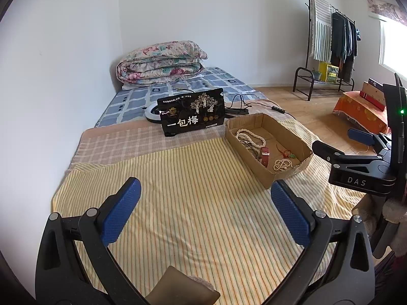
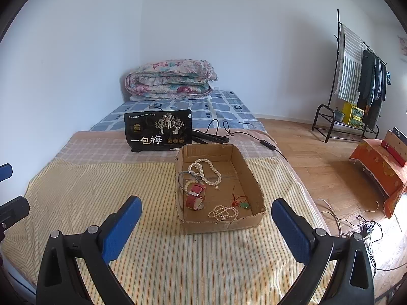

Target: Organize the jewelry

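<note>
A shallow cardboard box (image 2: 254, 178) lies on the yellow striped cloth (image 2: 101, 190); it also shows in the left wrist view (image 1: 290, 134). Inside it lie a long pearl necklace (image 2: 207, 169), a red watch (image 2: 195, 195), a small pearl bracelet (image 2: 223, 213), a green pendant on red cord (image 2: 244, 205) and a thin dark bangle (image 2: 185, 175). My right gripper (image 2: 206, 218) is open and empty, just in front of the box. My left gripper (image 1: 206, 203) is open and empty over the cloth, left of the box. The right gripper shows at the right of the left wrist view (image 1: 338, 142).
A black snack bag (image 2: 159, 134) stands behind the box, with black cables (image 2: 229, 132) beside it. A folded floral quilt (image 2: 170, 80) lies at the bed's far end. A clothes rack (image 2: 361, 76), an orange-covered stool (image 2: 381, 167) and floor cables (image 2: 356, 228) are on the right.
</note>
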`<action>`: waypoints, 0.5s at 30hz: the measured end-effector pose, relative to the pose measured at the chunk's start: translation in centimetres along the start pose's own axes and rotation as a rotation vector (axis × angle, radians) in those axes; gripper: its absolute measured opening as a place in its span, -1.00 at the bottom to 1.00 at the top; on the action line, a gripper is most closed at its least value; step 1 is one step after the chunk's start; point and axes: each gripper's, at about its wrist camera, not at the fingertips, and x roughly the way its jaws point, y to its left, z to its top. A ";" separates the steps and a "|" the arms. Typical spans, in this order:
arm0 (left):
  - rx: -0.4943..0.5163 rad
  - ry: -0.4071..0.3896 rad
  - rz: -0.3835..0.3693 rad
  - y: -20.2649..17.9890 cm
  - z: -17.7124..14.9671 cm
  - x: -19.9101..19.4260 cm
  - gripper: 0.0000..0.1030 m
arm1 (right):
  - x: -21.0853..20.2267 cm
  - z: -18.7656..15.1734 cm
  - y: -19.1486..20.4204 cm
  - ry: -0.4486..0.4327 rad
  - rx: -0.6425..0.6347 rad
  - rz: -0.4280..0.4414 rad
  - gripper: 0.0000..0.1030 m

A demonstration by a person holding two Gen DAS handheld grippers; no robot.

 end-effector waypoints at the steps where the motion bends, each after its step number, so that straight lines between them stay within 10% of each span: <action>1: 0.000 0.000 -0.001 -0.1 0.1 0.0 1.00 | 0.0 0.0 0.0 0.000 -0.001 0.001 0.99; 15: 0.001 0.009 -0.006 0.2 -0.2 0.2 1.00 | 0.2 -0.1 -0.1 0.010 0.002 0.003 0.99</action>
